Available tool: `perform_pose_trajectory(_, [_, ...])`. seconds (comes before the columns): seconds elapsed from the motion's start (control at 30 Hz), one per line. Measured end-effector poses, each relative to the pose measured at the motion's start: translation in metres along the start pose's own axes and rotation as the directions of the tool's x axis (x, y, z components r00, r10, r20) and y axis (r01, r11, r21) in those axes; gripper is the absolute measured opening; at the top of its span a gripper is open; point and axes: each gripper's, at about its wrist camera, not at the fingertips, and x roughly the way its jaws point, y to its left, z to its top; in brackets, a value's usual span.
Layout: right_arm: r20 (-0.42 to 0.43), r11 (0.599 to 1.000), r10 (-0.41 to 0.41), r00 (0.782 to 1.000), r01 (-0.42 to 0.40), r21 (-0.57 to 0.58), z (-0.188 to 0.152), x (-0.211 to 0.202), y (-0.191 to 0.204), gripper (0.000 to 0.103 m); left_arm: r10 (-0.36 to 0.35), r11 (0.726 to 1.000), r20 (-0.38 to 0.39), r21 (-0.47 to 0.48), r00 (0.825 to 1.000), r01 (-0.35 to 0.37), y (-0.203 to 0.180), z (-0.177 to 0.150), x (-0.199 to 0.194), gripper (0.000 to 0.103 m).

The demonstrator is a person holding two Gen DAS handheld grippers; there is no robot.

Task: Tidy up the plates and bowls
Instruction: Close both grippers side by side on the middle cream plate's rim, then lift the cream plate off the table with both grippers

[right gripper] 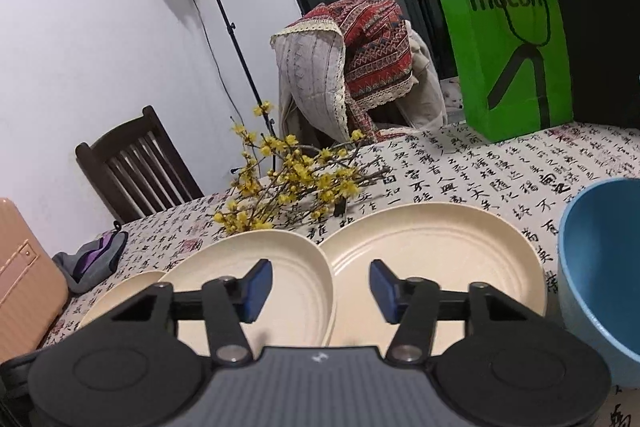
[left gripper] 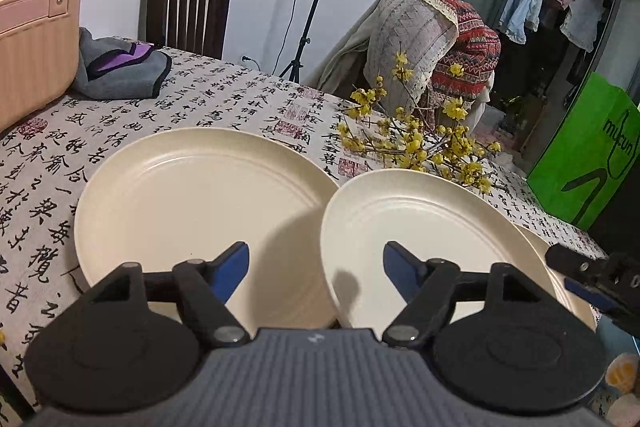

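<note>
- Cream middle plate (left gripper: 420, 227) overlapped the left plate (left gripper: 192, 203), its near rim between the left gripper (left gripper: 316, 273) jaws.
- Both grippers, right gripper (right gripper: 321, 291) included, stood part-open, gripping nothing.

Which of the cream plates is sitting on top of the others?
The middle plate. Its rim overlaps the left plate and the right plate, which sits beside the blue bowl. The other two look flat on the tablecloth.

3 plates (right gripper: 436, 259) in row on table (right gripper: 460, 167); bowl (right gripper: 600, 267) right; flowers (right gripper: 296, 183) behind.
</note>
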Motion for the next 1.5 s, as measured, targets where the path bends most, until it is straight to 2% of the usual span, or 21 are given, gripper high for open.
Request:
perform_pose_trajectory(0.2, [-0.025,1.000,0.005,1.000,-0.005,-0.025,-0.007,0.008,0.005,0.039,-0.003,1.000,0.006,-0.011,1.000,0.003,0.001,0.000,0.000,0.070])
perform_pose_trajectory(0.27, [-0.027,0.999,0.009,1.000,-0.010,-0.033,-0.008,0.009,0.006,0.039,-0.011,1.000,0.006,-0.022,1.000,0.011,0.002,0.000,-0.001,0.065])
perform_pose_trajectory(0.43, [-0.047,0.999,0.011,0.999,-0.013,-0.031,-0.012,0.014,0.006,0.032,-0.012,0.999,0.004,-0.038,1.000,0.012,0.005,0.001,0.000,0.060])
perform_pose_trajectory(0.5, [-0.053,1.000,0.012,0.999,-0.013,-0.021,-0.012,0.016,0.004,0.028,-0.019,0.999,0.003,-0.041,1.000,0.020,0.005,0.001,0.000,0.053])
perform_pose_trajectory(0.57, [-0.055,1.000,0.015,0.998,-0.015,-0.006,-0.012,0.017,0.001,0.025,-0.023,0.999,0.002,-0.039,1.000,0.023,0.005,0.001,-0.001,0.050])
perform_pose_trajectory(0.73, [-0.053,1.000,0.018,0.998,-0.016,0.025,-0.013,0.018,-0.006,0.014,-0.041,0.999,-0.004,-0.032,0.999,0.041,0.004,0.000,0.001,0.030])
perform_pose_trajectory(0.9, [-0.060,0.998,0.030,0.998,-0.027,0.054,-0.013,0.020,-0.011,0.008,-0.046,0.999,-0.005,-0.026,0.999,0.046,0.003,-0.001,0.001,0.020])
perform_pose_trajectory(1.5, [-0.051,1.000,0.014,0.999,-0.013,0.021,-0.015,0.018,-0.007,0.008,-0.057,0.998,-0.005,-0.023,0.998,0.057,0.003,-0.001,0.002,0.012])
